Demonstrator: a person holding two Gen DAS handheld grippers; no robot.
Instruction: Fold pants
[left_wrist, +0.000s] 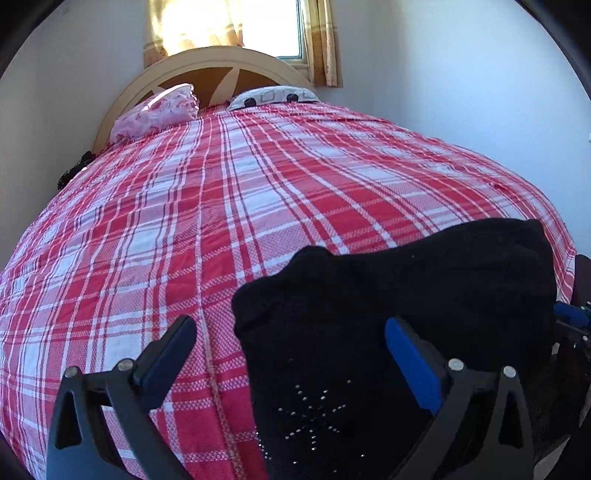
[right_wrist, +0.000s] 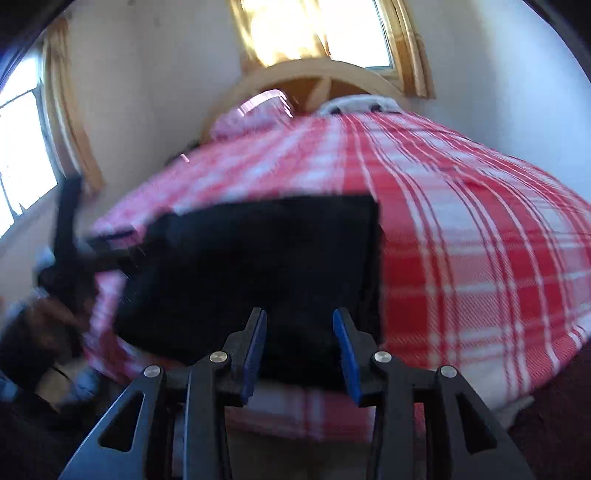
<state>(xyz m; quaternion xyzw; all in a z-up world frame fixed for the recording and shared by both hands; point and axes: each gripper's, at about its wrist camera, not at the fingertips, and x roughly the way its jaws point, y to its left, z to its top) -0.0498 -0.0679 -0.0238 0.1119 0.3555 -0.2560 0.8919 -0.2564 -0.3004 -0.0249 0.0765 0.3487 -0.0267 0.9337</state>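
the black pants (left_wrist: 399, 295) are lying bunched at the lower right of the frame on the plaid bed (left_wrist: 221, 206). the left gripper (left_wrist: 291, 354) and right gripper (right_wrist: 300, 347) are both hovering spread, pinching nothing.

The left gripper (left_wrist: 291, 332) is built from black angular linkage arms with triangular cut-outs, joined by round silver screws; its fingers (left_wrist: 412, 363) are faced with blue pads. The right gripper (right_wrist: 300, 349) is made alike, black with silver screws and blue-padded fingers (right_wrist: 347, 356)
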